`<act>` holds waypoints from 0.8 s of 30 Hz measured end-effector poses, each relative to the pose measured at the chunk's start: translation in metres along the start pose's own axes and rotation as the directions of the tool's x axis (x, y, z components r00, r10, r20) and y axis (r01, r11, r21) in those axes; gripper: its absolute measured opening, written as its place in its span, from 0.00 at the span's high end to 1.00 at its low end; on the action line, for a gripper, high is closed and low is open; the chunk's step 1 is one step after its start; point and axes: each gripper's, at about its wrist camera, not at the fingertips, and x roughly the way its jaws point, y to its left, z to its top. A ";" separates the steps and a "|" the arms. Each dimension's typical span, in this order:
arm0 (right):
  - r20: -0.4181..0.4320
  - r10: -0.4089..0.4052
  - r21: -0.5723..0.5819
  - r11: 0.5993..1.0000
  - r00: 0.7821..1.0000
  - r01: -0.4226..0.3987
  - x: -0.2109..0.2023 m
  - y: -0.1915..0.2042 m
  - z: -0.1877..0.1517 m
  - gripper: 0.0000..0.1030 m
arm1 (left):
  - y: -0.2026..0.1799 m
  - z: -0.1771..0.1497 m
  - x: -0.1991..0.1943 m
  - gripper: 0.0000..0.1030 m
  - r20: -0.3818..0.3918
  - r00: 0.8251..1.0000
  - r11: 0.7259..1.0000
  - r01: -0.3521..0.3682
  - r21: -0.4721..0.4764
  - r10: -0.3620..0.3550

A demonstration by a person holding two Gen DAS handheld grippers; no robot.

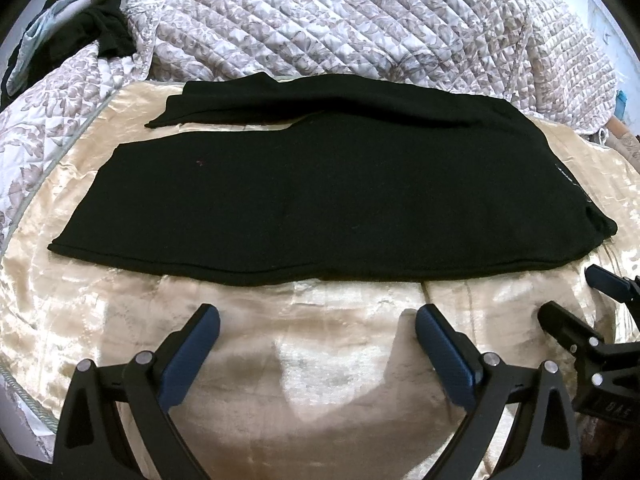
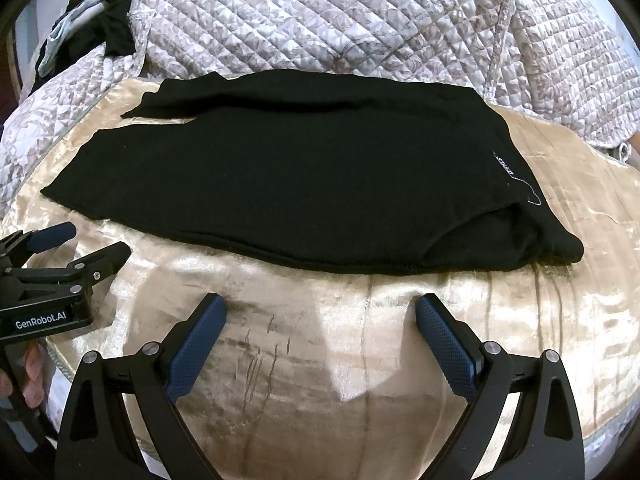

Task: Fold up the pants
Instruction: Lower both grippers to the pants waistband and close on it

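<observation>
Left wrist view: the black pants lie flat on the golden satin cover, legs stretching left, quilted blanket behind them. The left gripper hovers short of the pants' near edge, jaws wide apart, holding nothing.

Right wrist view: the right gripper also sits short of the pants, jaws spread wide, empty.

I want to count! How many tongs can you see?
2. Left tongs open, near the pants' front edge. Right tongs open beside them, toward the waist end.
</observation>
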 end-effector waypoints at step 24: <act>0.039 0.024 0.284 0.958 0.999 -0.034 -0.016 -0.067 0.007 0.14 | 0.052 0.011 -0.015 0.07 0.049 0.998 0.986 0.039 -0.161 -0.031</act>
